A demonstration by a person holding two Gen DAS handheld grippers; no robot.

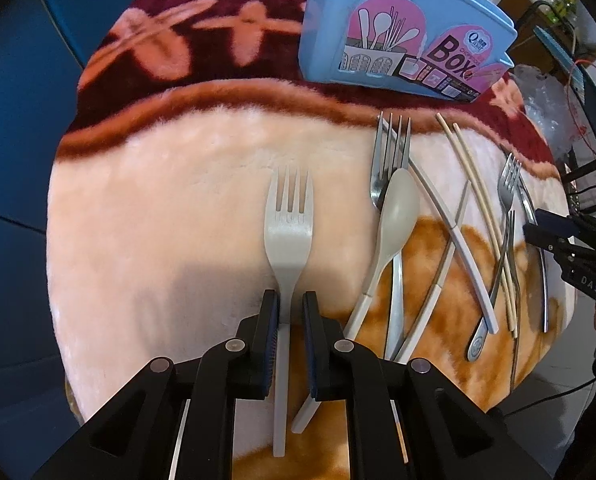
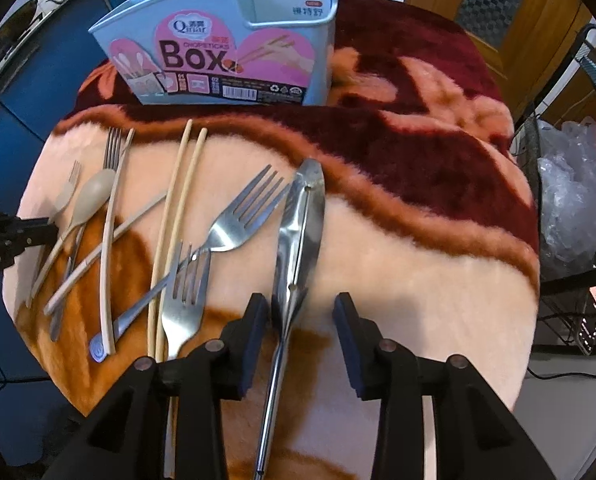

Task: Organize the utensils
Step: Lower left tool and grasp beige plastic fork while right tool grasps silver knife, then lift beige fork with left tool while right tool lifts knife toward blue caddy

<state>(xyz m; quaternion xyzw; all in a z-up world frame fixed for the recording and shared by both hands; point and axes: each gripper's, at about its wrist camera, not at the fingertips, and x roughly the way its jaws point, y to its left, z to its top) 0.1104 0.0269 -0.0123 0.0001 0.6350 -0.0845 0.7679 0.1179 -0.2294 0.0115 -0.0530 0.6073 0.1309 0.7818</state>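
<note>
Lettering on the pale blue utensil holder point(image 2: 234, 40) reads "Qmar", "CHOPSTICKS" and a large "Box" on its pink sticker, with a barcode along the sticker's lower edge; the other small print is too fine to read. The holder stands upright at the far edge of a plush blanket point(image 2: 417, 264) in cream, maroon and orange that covers the table.

The left gripper point(image 1: 290, 312) has its jaws set a little apart on either side of the handle of a beige plastic fork point(image 1: 288, 232), which lies flat on the cream part of the blanket with tines toward the holder; whether the pads touch the handle cannot be told. Just to its right lies a beige spoon point(image 1: 395, 216) over a steel fork point(image 1: 389, 152), then crossed grey-and-white chopsticks point(image 1: 449, 236) and a pale wooden pair point(image 1: 477, 200).

The right gripper point(image 2: 301, 316) stands wide open around a steel peeler point(image 2: 301, 232) lying on the blanket, its handle running back under the gripper. Two steel forks point(image 2: 238, 216) lie crossed just beside it, toward the blanket's left edge.
</note>
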